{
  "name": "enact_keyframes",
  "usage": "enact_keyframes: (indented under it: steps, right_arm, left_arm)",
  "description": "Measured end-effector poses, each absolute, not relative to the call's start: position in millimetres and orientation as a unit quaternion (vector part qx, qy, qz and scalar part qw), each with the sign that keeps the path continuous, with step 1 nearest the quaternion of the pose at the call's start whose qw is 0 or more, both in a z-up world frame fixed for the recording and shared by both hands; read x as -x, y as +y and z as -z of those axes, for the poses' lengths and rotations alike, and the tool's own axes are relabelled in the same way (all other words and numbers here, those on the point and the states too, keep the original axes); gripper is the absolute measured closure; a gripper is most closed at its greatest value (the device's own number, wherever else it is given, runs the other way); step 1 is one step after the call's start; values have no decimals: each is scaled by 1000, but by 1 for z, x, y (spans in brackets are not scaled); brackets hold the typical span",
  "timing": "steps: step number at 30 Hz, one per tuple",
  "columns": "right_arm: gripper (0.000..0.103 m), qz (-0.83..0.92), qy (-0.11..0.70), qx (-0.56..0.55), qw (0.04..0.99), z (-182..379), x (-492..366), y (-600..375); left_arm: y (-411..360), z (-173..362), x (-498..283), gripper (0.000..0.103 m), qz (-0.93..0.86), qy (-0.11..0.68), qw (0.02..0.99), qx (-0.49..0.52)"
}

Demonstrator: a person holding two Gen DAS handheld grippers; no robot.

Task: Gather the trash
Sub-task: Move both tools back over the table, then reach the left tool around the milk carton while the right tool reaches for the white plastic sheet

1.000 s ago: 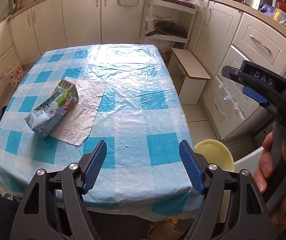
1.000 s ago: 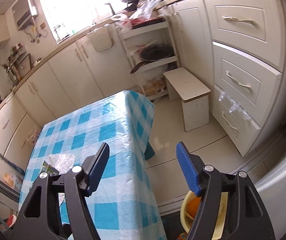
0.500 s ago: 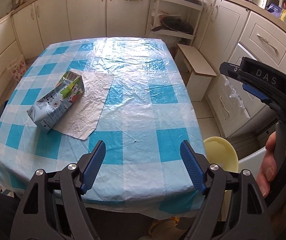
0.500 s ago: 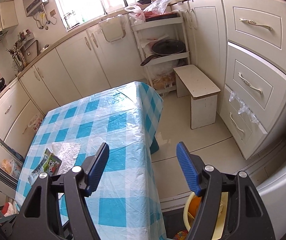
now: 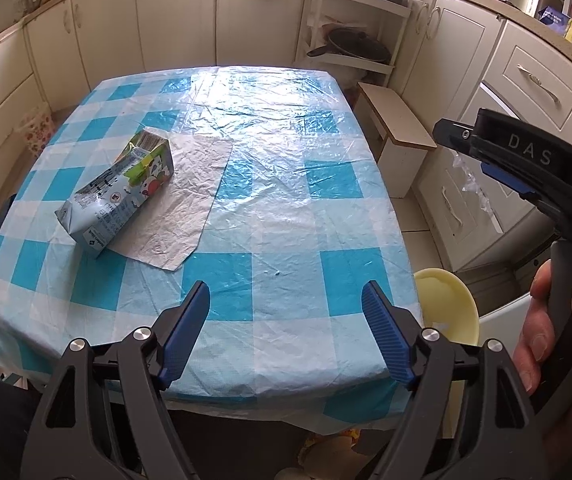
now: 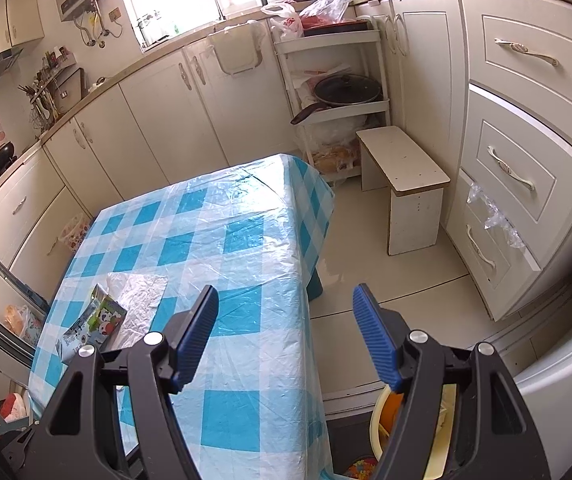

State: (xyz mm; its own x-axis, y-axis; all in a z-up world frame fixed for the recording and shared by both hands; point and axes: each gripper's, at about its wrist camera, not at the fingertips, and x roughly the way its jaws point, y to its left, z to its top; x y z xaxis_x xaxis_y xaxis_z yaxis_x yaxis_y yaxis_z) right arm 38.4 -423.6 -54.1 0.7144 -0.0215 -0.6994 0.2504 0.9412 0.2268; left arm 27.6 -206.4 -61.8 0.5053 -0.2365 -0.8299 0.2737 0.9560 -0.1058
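A crumpled milk carton (image 5: 115, 194) lies on its side on a white plastic sheet (image 5: 183, 204) at the left of the blue-checked table (image 5: 286, 200). It also shows in the right wrist view (image 6: 93, 322), with the sheet (image 6: 137, 300) beside it. My left gripper (image 5: 286, 328) is open and empty above the table's near edge. My right gripper (image 6: 286, 332) is open and empty, held high past the table's right side; its body shows in the left wrist view (image 5: 526, 160). A yellow bin (image 5: 448, 304) stands on the floor at the table's near right corner.
The bin also shows in the right wrist view (image 6: 382, 428), under the right jaw. A white stool (image 6: 404, 192) stands on the floor right of the table. A shelf rack with a pan (image 6: 338, 96) is behind it. Cabinets and drawers (image 6: 522, 168) line the walls.
Both grippers have moved back and up slightly, so the table and carton sit more fully in view. Both stay open and empty.
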Motion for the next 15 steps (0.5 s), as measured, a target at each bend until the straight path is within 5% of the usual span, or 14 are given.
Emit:
enact_keyframes:
  steps: [15]
  right_arm:
    - [36,39,400,-127,907,62,-55,-389]
  left_arm:
    - [-115,54,-46,28,90,462,882,-20]
